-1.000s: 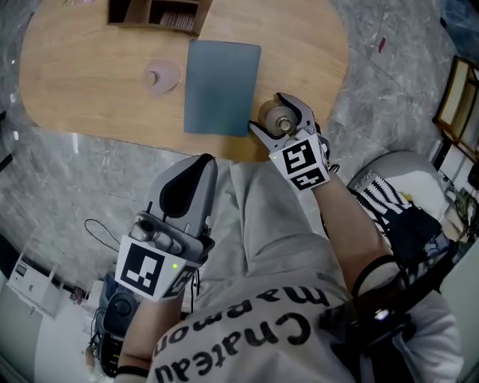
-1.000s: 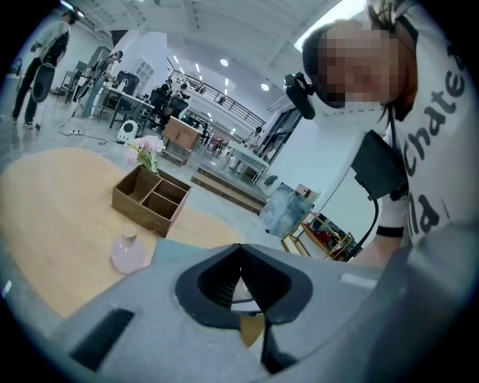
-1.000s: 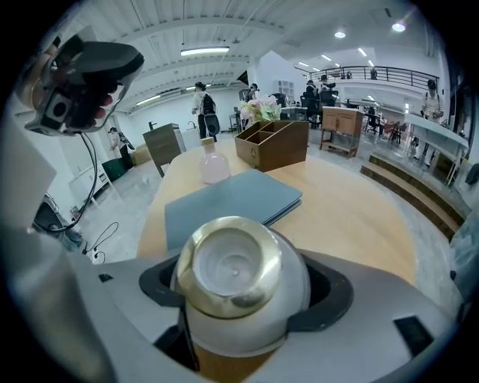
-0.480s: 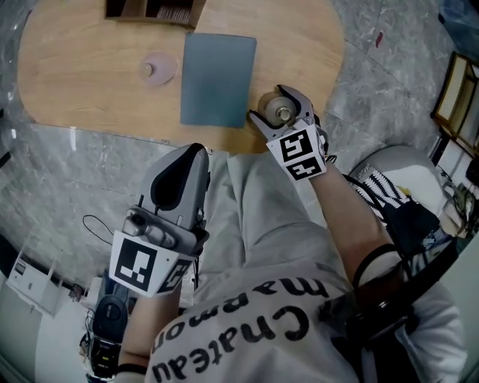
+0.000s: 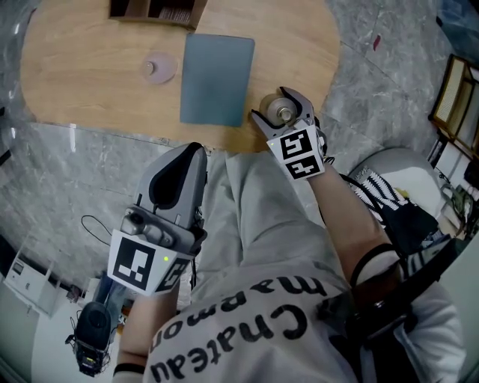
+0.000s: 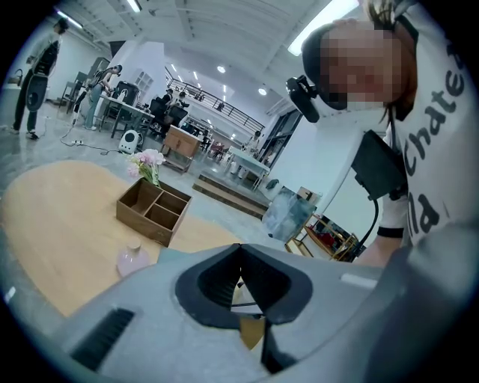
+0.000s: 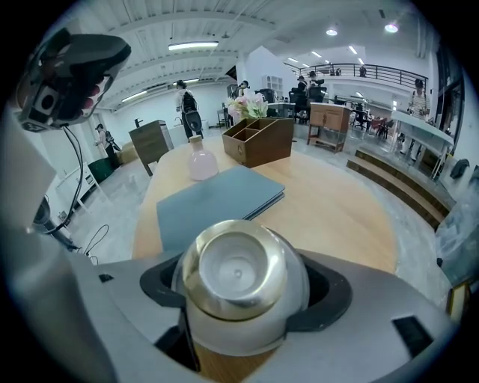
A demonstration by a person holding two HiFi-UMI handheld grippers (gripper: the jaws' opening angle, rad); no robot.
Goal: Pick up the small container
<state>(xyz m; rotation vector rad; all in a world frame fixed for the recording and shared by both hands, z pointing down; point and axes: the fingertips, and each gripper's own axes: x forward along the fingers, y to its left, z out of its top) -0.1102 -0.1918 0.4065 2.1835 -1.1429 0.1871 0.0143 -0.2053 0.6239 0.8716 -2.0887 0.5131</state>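
Right hand-held gripper (image 5: 283, 111) at centre-right of the head view, over the near edge of the oval wooden worktop (image 5: 75, 90). Jaws clamped on the small container (image 7: 238, 280): silvery, round, rounded body wedged between the two dark pads, flat rimmed face turned toward the camera in the right gripper view. Wood grain visible just under it; cannot tell whether lifted or resting on the surface. Marker cube on top of that gripper, forearm running to lower right of the frame.

Blue-grey flat pad (image 5: 217, 80) just left of the container, close but apart. Small pink bottle (image 5: 159, 69) further left, near the pad's upper left corner. Wooden compartment box (image 5: 153, 10) at top edge of the frame, behind the pad; flowers (image 6: 147, 161) beside it in the left gripper view.

Left hand-held gripper (image 5: 191, 153) at lower left of the head view, off the worktop, over the person's lap. Jaws closed tip to tip, nothing between them. Well apart from the container.
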